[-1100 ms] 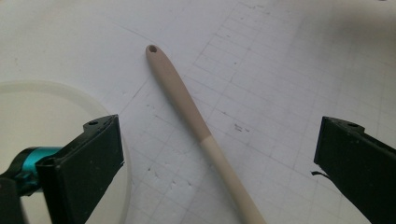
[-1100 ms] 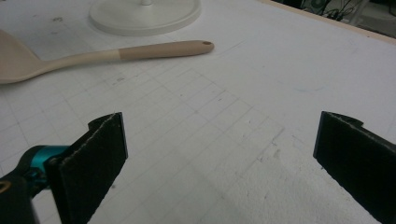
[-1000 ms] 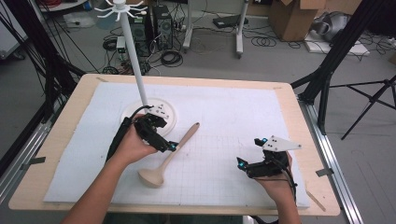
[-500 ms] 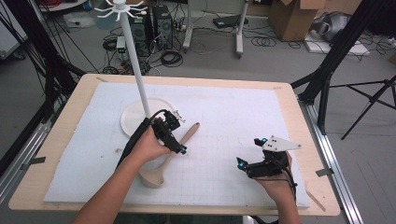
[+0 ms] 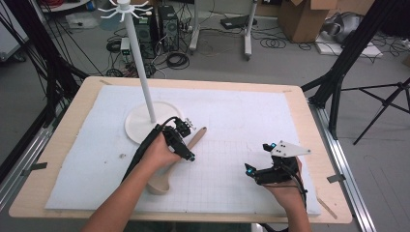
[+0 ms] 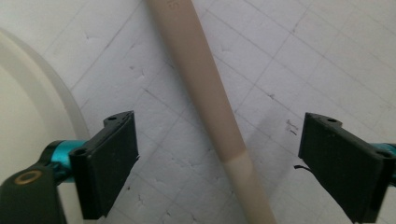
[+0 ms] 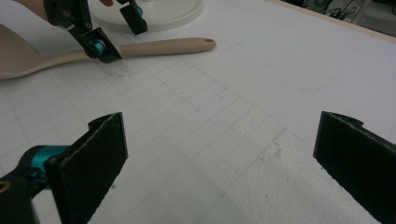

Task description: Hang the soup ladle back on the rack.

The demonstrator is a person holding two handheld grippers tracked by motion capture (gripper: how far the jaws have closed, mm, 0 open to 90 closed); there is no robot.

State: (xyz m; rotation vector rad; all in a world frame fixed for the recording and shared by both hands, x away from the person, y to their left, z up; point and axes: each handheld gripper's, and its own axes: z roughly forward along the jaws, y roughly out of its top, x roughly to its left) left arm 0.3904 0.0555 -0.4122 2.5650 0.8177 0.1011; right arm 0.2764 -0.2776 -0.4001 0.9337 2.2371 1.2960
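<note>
Two claws worked over a wooden tabletop [image 5: 63, 145] covered by a white gridded mat [image 5: 232, 121] in the high view. The left claw [image 5: 186, 140], held in the person's left hand [image 5: 157, 152], hung over the handle of a beige wooden spoon [image 5: 167, 176] that lay slanted on the mat, its bowl toward the person and its handle tip pointing away, close beside the round base of a tall white stand [image 5: 140, 63]. The right claw [image 5: 258, 162], held in the right hand [image 5: 285, 193], sat well apart from the spoon near the tabletop's right front, a grey three-cornered plate on top. In the left gripper view, the left claw [image 6: 219, 158] stood wide open, its two black jaws set either side of the spoon [image 6: 205, 102] handle with clear mat between each jaw and the wood, touching neither; the curved edge of the stand's base [image 6: 28, 107] showed at the left. In the right gripper view, the right claw [image 7: 219, 163] was wide open and held nothing, with bare gridded mat [image 7: 224, 116] between its jaws. Farther off, the spoon [image 7: 159, 46] lay on the mat with the left claw [image 7: 119, 32] straddling its handle, one jaw at the near side and one at the far side, and the stand's base [image 7: 163, 11] just behind.
</note>
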